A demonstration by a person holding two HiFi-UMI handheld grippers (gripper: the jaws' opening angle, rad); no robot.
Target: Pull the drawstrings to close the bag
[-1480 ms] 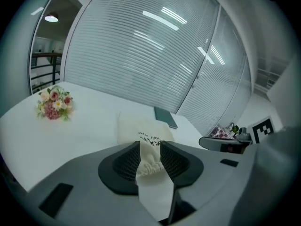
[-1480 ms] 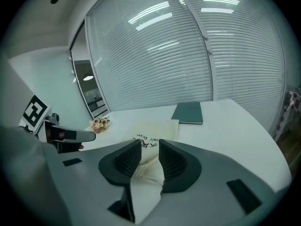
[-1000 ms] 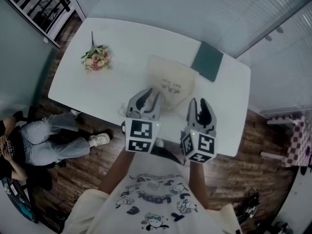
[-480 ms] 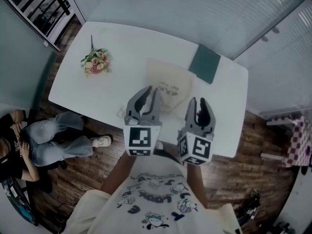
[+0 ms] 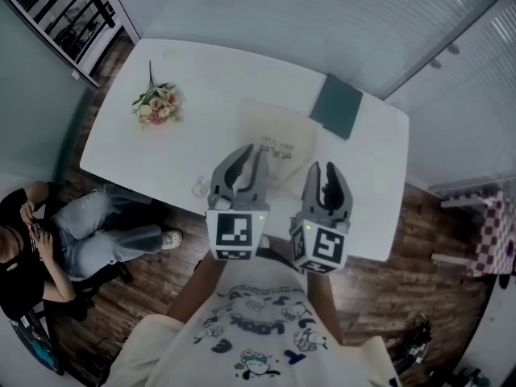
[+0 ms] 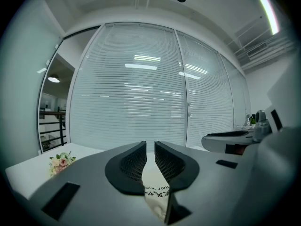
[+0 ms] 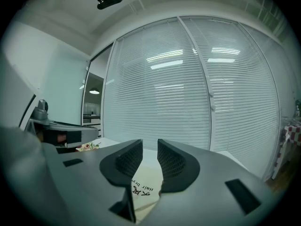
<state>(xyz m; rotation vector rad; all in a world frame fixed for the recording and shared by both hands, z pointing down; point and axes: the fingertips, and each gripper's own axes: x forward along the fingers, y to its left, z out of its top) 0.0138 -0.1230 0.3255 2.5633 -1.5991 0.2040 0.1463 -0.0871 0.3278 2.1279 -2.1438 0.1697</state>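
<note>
A cream cloth drawstring bag [image 5: 278, 138] lies flat on the white desk [image 5: 211, 77], right of the middle. Its narrower end points toward the near edge and dark lettering is printed across its face. A dark green notebook [image 5: 339, 106] sits just beside its far right corner, and a small flower bouquet [image 5: 156, 103] lies well apart near the left edge. The left tongs [image 5: 250, 155] and the right tongs [image 5: 324, 172] hover side by side over the bag's near end. Both have just been closing, yet a narrow gap remains in each with nothing clamped; the bag's print shows below the gaps.
</note>
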